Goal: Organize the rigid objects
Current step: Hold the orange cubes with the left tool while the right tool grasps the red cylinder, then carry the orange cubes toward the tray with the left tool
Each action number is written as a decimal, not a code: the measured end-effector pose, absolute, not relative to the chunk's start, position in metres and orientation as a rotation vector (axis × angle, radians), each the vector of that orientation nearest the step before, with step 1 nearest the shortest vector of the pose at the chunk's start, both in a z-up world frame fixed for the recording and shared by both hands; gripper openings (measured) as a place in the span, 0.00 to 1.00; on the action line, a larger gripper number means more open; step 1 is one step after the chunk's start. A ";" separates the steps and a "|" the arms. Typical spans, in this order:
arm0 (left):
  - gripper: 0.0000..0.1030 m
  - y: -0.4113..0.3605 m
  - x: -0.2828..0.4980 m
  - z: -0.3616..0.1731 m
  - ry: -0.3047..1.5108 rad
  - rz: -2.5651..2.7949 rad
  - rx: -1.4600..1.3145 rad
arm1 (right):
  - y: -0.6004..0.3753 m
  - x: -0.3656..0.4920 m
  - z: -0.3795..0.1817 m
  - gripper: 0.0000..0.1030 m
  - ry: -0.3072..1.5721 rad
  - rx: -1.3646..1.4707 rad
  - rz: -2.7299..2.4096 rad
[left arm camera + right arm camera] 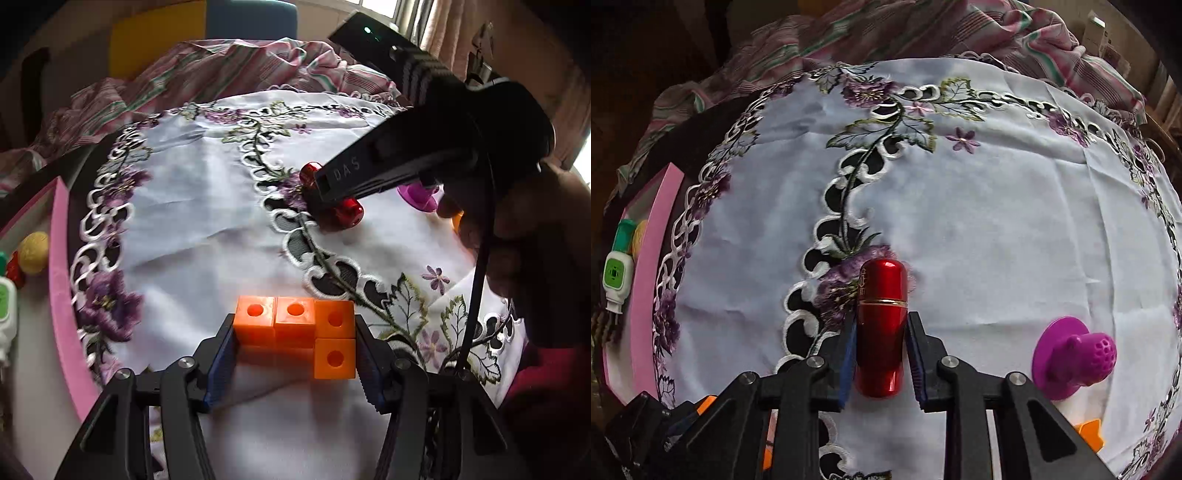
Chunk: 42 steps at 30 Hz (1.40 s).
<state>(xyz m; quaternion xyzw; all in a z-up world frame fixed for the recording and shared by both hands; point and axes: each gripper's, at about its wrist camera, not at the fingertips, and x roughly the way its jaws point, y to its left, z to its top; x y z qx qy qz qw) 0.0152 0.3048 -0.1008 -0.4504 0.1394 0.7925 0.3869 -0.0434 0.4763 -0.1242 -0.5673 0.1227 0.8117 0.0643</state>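
An orange block [334, 317] made of several joined cubes with round holes sits between my left gripper's [294, 334] blue pads, which press on its two sides just above the white embroidered cloth [207, 221]. A glossy red capsule-shaped case [882, 288] with a gold band lies lengthwise between my right gripper's [882, 317] pads, which are shut on its lower half. The left wrist view shows the right gripper [327, 195] reaching down to the cloth's middle, the red case's [351, 212] ends sticking out on either side.
A purple suction-cup piece [1071, 354] lies right of the red case, with a small orange piece [1089, 434] nearer. A pink-rimmed tray [650, 277] at the left edge holds a green-white device [617, 273] and a yellow ball [34, 251]. Crumpled striped fabric [923, 29] lies behind.
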 end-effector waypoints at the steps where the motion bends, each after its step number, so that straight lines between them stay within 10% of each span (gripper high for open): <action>1: 0.58 0.301 0.016 -0.099 0.355 2.026 -1.150 | 0.476 -0.042 -0.125 0.24 0.362 -1.704 2.457; 42: 0.58 0.152 -0.009 -0.038 0.084 2.372 -1.170 | 0.447 -0.037 -0.126 0.24 0.028 -1.597 2.611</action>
